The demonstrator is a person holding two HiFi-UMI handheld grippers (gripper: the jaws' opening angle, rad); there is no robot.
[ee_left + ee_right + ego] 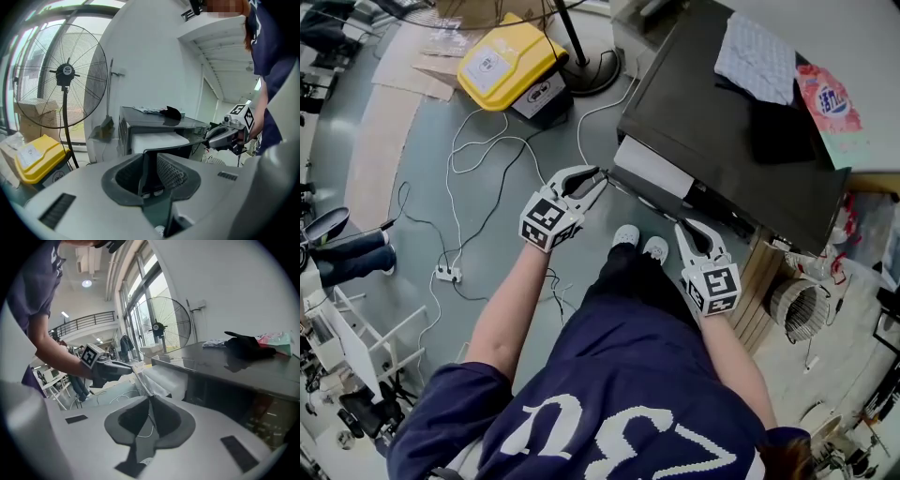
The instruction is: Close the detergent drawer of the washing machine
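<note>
Closest below the head camera was the person's navy shirt (pixel 609 375) with its bold white print. At the far left, flat sheets of brown cardboard (pixel 398 66) lay on the smooth grey floor (pixel 394 187). Next came a boxy yellow plastic case (pixel 508 56) with rounded corners, thin white cables (pixel 483 150) looping down to a small power strip (pixel 447 274), and the round black base of a pedestal fan (pixel 598 70). The left gripper (pixel 599 175), grey moulded plastic carrying a square-marked cube (pixel 546 223), had its curved jaws spread, one mesh-textured pad (pixel 171 174) showing. At the mouth of that gap sat the left end of the dark front edge of the detergent drawer (pixel 652 167). That drawer, a smooth white block, stood pulled out from the top left corner of the washing machine (pixel 722 131), projecting toward the person, whose white shoes (pixel 641 242) showed below it. Right of the drawer and apart from it, the right gripper (pixel 685 226) hung near the machine's front with its jaw tips drawn together on nothing. Farther right, on the machine's glossy dark flat top, rested a quilted white cloth (pixel 757 54), a limp black item (pixel 246 348) and a pink detergent packet (pixel 828 98).
</note>
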